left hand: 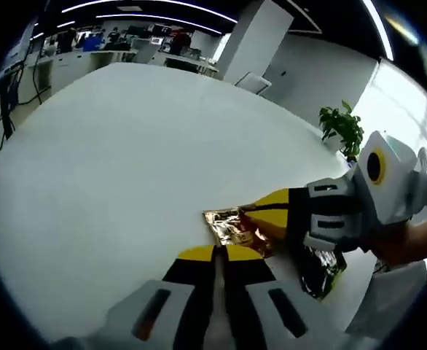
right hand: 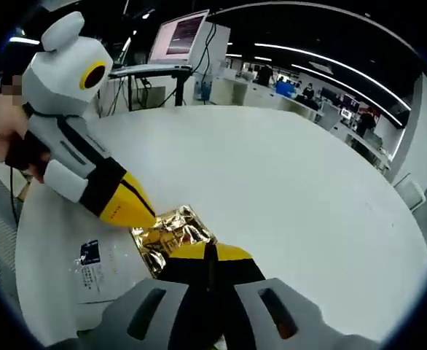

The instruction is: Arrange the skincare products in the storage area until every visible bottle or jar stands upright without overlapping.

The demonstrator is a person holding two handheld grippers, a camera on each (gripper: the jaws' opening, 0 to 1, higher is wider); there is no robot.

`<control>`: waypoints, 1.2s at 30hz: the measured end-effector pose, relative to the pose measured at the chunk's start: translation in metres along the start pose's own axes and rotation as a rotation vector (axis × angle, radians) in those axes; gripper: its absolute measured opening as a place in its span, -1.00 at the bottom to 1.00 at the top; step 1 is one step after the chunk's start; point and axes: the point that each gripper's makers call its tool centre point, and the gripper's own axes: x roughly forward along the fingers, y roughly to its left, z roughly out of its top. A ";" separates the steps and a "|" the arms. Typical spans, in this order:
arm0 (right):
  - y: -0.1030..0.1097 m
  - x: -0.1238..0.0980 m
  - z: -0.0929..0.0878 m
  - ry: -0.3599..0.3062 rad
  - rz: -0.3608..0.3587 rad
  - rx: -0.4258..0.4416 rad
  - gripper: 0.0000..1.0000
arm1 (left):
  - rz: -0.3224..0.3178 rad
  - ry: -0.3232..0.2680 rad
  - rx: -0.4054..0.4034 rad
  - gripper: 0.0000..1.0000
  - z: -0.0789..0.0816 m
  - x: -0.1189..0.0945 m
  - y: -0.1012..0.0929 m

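A crumpled gold foil packet [left hand: 232,227] [right hand: 171,232] lies on the white table [left hand: 126,160] [right hand: 286,182]. In the left gripper view my left gripper [left hand: 221,252] rises from the bottom, its yellow tips pressed together on the packet's near edge. The right gripper [left hand: 261,213] comes in from the right and pinches the packet's far side. The right gripper view has my right gripper [right hand: 206,252] shut on the foil's near edge, with the left gripper [right hand: 142,216] clamped on its left edge. No bottle or jar is in sight.
A dark shiny wrapper [left hand: 319,268] lies under the right gripper. A white bag with a blue label [right hand: 89,261] lies at the table's left edge. A potted plant [left hand: 341,127] stands beyond the table, a monitor on a stand [right hand: 181,36] behind it.
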 end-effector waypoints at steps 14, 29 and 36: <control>-0.002 0.001 0.000 -0.010 -0.016 0.052 -0.98 | -0.042 -0.011 0.449 -0.71 0.020 0.021 -0.036; -0.004 0.002 -0.001 -0.004 -0.023 0.069 -0.96 | -0.024 0.047 0.511 -0.63 0.018 0.028 -0.027; -0.008 -0.005 -0.001 -0.002 -0.034 0.092 -0.89 | -0.033 0.050 0.526 -0.63 0.017 0.027 -0.028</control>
